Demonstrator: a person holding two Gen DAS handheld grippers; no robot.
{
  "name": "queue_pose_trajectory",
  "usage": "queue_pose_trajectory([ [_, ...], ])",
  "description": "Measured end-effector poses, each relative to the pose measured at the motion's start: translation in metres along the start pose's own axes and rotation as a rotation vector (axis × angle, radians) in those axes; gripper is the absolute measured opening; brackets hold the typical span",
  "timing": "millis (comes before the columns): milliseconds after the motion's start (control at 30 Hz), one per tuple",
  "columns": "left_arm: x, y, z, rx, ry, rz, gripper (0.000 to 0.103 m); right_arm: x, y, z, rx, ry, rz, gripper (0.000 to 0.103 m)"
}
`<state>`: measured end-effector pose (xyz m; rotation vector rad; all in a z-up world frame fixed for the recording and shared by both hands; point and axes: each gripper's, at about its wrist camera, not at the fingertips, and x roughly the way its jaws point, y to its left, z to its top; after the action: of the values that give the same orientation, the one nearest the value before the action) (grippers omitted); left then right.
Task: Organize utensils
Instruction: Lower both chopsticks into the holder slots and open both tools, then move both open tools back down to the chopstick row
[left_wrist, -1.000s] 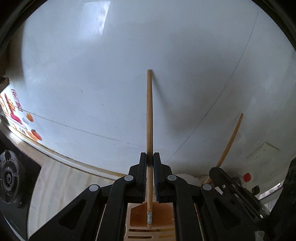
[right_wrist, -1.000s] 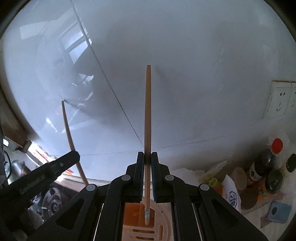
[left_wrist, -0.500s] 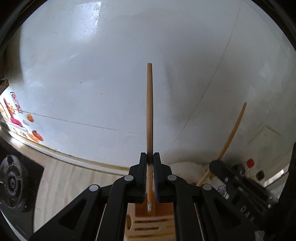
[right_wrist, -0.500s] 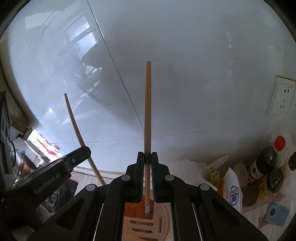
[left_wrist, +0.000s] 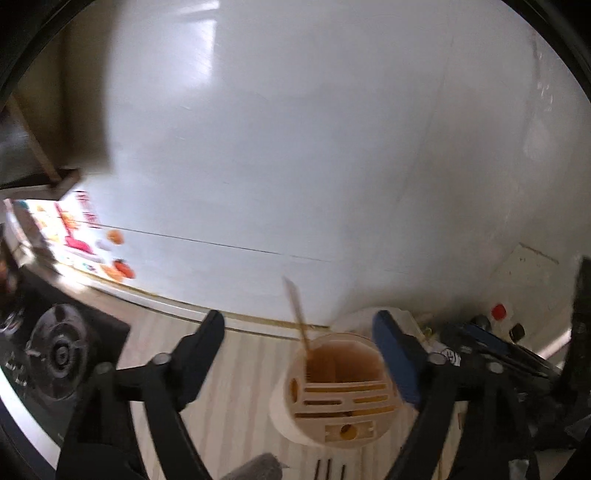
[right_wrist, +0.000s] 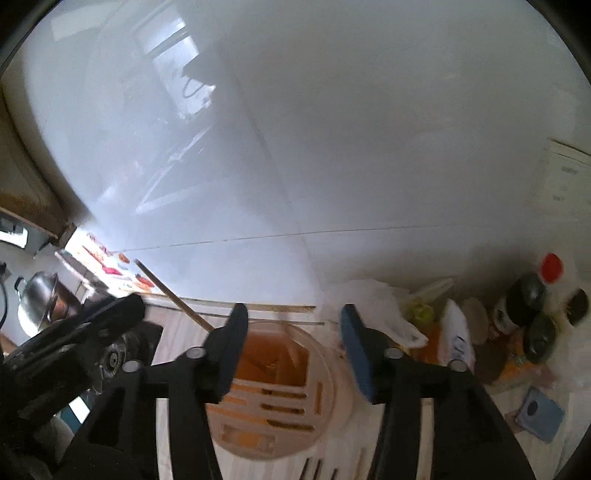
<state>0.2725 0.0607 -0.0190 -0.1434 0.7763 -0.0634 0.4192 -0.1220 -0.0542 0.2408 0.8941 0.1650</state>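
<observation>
While both grippers' jaws gape, chopstick (left_wrist: 297, 314) apparently inside holder (left_wrist: 338, 387) rim.

I see the utensil holder (left_wrist: 334, 391) on the tabletop (left_wrist: 236, 373) before the wall, a chopstick (left_wrist: 297, 314) standing in it, stove burner (left_wrist: 59, 356) left, bottles (right_wrist: 526, 302) right.

Your approach over utensil holder (left_wrist: 334, 391): leaning chopstick (left_wrist: 297, 314) obstructs its left; bottles (right_wrist: 532, 314) crowd right.

Motion-blurred fisheye views, glare on wall (left_wrist: 207, 55)
</observation>
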Motion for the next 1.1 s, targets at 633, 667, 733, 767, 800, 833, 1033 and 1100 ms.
queue_pose_trajectory([
  [633,0.038,-0.016,-0.177,0.066,0.304,0.15,0.103,-0.025,-0.099,-0.162,0.111,0.223,-0.17,0.066],
  [667,0.048,-0.017,-0.189,0.075,0.338,0.15,0.102,-0.016,-0.104,-0.172,0.119,0.268,-0.169,0.056],
  [733,0.063,-0.02,-0.21,0.086,0.398,0.15,0.101,0.002,-0.114,-0.196,0.135,0.349,-0.175,0.042],
  [767,0.071,-0.021,-0.22,0.093,0.433,0.14,0.096,0.011,-0.117,-0.205,0.141,0.382,-0.176,0.039],
  [800,0.08,-0.022,-0.232,0.098,0.472,0.134,0.09,0.02,-0.121,-0.218,0.147,0.422,-0.182,0.035],
  [833,0.089,-0.024,-0.244,0.102,0.512,0.123,0.081,0.027,-0.121,-0.226,0.149,0.446,-0.182,0.031],
  [1033,0.125,-0.034,-0.295,0.12,0.677,0.066,0.046,0.055,-0.125,-0.272,0.15,0.561,-0.19,0.019],
  [1100,0.132,-0.04,-0.304,0.137,0.698,0.058,0.038,0.06,-0.125,-0.28,0.153,0.582,-0.187,0.019],
])
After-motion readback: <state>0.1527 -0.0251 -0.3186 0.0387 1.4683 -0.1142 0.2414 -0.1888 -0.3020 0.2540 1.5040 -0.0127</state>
